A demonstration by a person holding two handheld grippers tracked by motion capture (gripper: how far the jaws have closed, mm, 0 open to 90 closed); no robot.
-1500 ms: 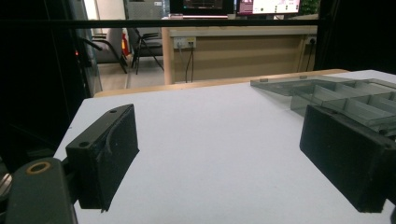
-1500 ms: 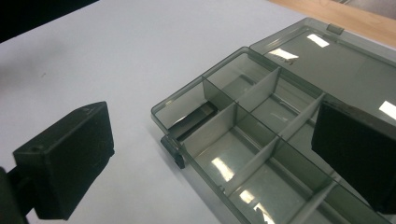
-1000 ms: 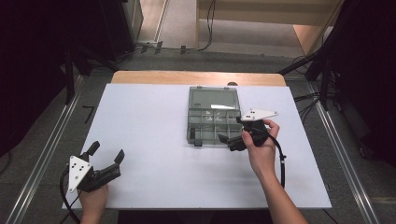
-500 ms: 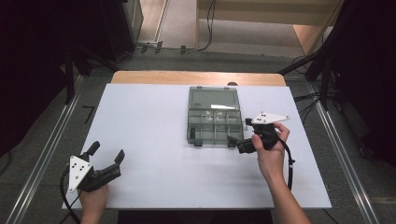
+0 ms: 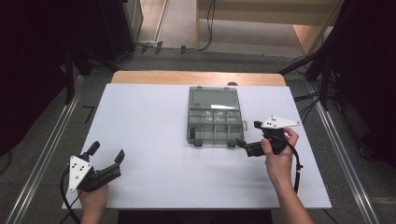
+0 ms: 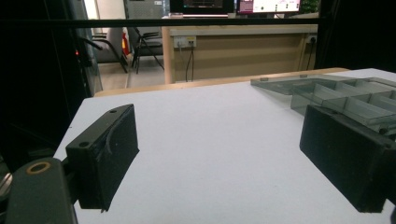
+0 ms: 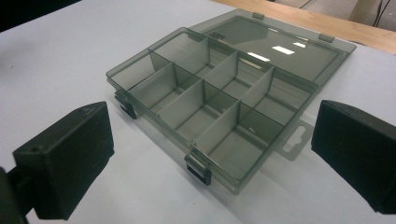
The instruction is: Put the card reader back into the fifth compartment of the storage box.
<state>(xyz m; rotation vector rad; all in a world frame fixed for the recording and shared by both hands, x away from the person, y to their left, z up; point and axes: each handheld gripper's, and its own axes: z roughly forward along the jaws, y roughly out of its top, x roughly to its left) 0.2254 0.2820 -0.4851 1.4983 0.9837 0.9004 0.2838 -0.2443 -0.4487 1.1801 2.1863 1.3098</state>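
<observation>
1. Left gripper [image 5: 106,163] sits at the near left corner of the white table [image 5: 149,121], exactly where it was a second ago; only the other hand has moved since then. Its jaws stand wide apart with nothing between them. In the left gripper view they frame bare tabletop, with the edge of the box off to the right.

2. Left hand [image 5: 93,200] grips its tool low over the table edge, the forearm coming in from the bottom and the jaws aimed forward and rightward toward the table's middle. It looks parked, not working.

3. Compartment box [image 5: 214,122], a smoky clear organiser, lies at the middle of the table toward the far side. Its lid is folded flat away from the person, its dividers are exposed and two dark latches face the near edge.

4. Right gripper [image 5: 246,140] was over the box's right near corner a second ago and has since drawn back toward the person. It is now just off that corner and apart from it. Its jaws are spread and empty; the right gripper view looks between them at the open box [image 7: 219,93]. My reading: opening the lid is done and this hand is retreating.

5. Right hand [image 5: 275,149] holds the tool with the wrist bent leftward, the forearm rising from the bottom right.
</observation>
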